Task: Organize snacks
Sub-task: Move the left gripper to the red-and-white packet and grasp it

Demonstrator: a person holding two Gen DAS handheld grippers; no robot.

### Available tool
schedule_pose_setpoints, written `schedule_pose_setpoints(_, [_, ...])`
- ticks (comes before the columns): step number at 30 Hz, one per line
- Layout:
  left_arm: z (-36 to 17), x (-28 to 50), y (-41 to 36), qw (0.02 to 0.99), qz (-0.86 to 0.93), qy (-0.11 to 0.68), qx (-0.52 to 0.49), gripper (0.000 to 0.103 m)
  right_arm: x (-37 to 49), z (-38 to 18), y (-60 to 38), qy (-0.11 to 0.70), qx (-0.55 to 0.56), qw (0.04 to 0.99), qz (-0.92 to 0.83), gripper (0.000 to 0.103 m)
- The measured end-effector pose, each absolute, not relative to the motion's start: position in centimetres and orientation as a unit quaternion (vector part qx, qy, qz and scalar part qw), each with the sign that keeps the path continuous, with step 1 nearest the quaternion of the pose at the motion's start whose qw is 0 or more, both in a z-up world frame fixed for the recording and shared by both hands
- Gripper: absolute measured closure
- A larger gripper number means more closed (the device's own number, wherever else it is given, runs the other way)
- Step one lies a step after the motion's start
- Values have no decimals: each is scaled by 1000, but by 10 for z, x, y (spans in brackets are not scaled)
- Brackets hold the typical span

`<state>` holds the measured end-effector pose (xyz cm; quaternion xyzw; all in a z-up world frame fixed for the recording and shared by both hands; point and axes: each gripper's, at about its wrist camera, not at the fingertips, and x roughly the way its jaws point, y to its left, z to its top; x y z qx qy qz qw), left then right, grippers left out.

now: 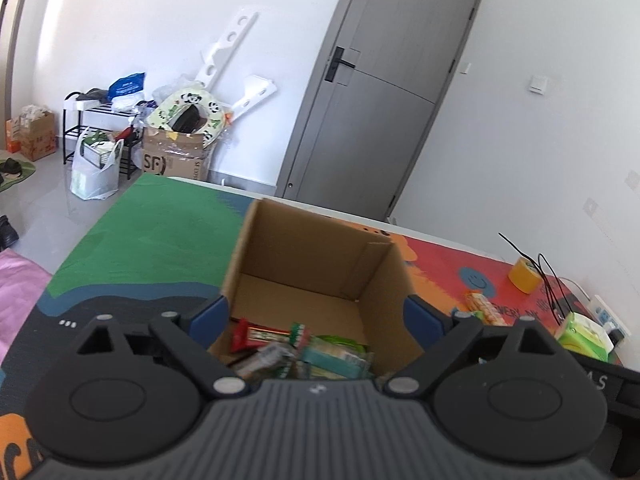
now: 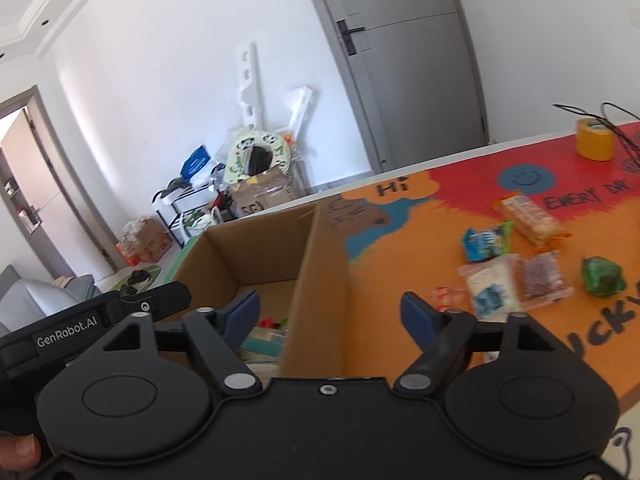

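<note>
An open cardboard box (image 1: 372,276) stands on the colourful table mat and holds several snack packets (image 1: 304,348). My left gripper (image 1: 316,316) is open and empty, its fingers straddling the box's near side. In the right wrist view the same box (image 2: 320,256) is at centre left. My right gripper (image 2: 330,312) is open and empty, straddling the box's right wall. Several loose snacks lie on the mat to the right: a blue packet (image 2: 486,242), an orange cracker pack (image 2: 528,218), a clear white packet (image 2: 494,288), a brown packet (image 2: 542,276) and a green packet (image 2: 602,276).
A yellow tape roll (image 2: 594,138) and black cables (image 1: 548,276) sit at the table's far right. A green carton (image 1: 584,332) and a power strip (image 1: 608,312) lie at the right edge. A grey door (image 1: 384,92) and floor clutter (image 1: 176,136) stand behind the table.
</note>
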<state>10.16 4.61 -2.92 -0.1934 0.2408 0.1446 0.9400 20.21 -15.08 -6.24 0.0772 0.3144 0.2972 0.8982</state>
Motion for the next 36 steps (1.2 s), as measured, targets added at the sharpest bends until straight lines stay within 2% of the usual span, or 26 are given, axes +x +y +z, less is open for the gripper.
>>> schedule_pose_setpoints(6, [-27, 106, 26, 943, 130, 244, -183, 8, 202, -61, -173, 305, 86, 910, 266, 6])
schedule_pose_setpoints(11, [-25, 109, 11, 947, 117, 243, -175, 8, 203, -61, -189, 300, 92, 915, 252, 1])
schedule_pose_setpoints(36, [-29, 142, -61, 953, 42, 256, -154, 8, 218, -76, -292, 302, 138, 926, 179, 1])
